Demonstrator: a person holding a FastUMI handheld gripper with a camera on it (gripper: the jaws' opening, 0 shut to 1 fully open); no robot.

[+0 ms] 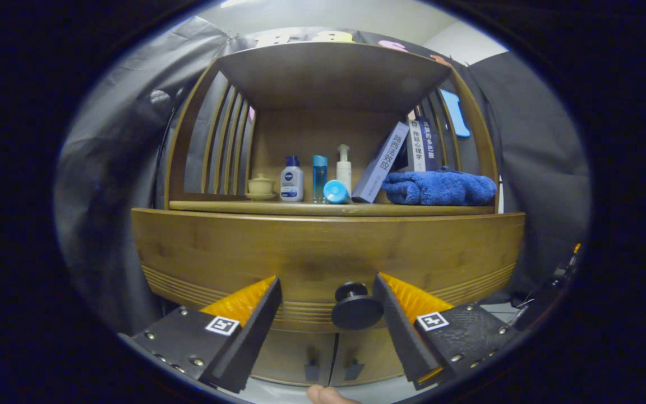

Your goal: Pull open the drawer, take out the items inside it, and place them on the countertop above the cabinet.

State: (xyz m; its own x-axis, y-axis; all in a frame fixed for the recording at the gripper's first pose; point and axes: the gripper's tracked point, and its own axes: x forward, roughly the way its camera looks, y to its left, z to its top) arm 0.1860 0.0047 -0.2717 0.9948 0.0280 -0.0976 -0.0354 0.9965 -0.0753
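A wooden cabinet faces me, its wide drawer front (323, 247) closed, with a round dark knob (355, 307) low at its middle. My gripper (327, 292) stands open right in front of the drawer. The knob sits between the fingers, close to the right finger (393, 314) and well clear of the left one. Above the drawer runs the countertop (328, 209), under a shelf roof. The inside of the drawer is hidden.
On the countertop stand a small lidded cup (261, 185), a white bottle (291, 179), a blue bottle (319, 178), a pump bottle (344, 168), leaning books (382, 163) and a folded blue towel (439, 188). Two small cabinet doors (331, 359) sit below the drawer. A fingertip (326, 395) shows underneath.
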